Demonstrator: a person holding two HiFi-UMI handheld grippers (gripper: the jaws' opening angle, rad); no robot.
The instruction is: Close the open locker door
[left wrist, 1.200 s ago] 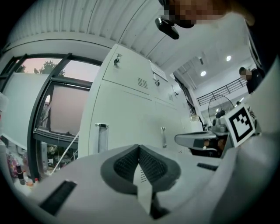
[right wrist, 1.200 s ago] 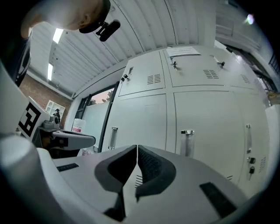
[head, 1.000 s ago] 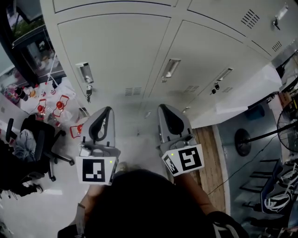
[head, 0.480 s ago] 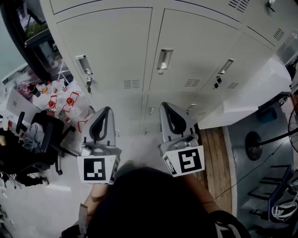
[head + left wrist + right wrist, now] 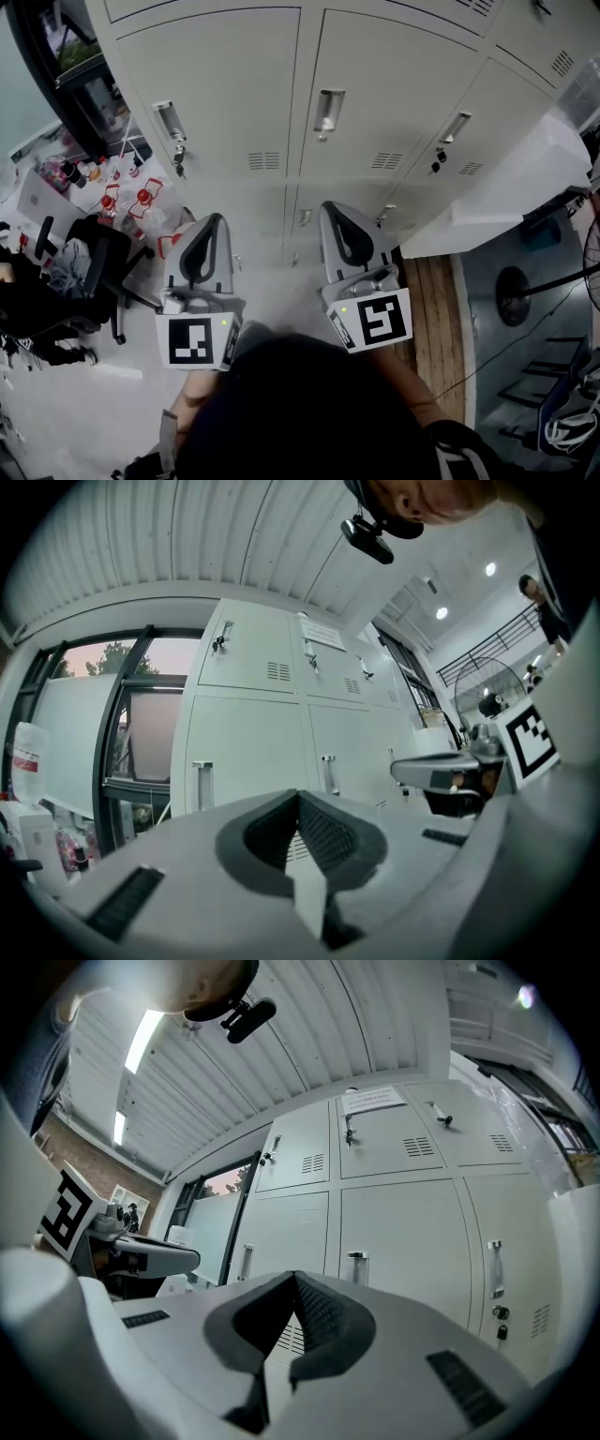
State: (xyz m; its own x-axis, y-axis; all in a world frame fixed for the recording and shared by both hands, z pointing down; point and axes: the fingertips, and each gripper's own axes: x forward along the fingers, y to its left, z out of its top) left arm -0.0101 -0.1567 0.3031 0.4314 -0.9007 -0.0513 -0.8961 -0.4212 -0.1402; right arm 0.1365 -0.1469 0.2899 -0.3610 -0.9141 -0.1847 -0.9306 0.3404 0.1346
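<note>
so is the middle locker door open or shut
Shut: the middle locker door lies flush with the left door, no gap at its edges.

The lockers (image 5: 234,94) stand ahead, an office chair (image 5: 94,261) left, a fan base (image 5: 514,307) right

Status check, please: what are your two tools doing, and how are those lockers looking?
Left tool and right tool shut, empty. Pale grey metal locker doors in view all look closed. Nothing blocking ahead.
</note>
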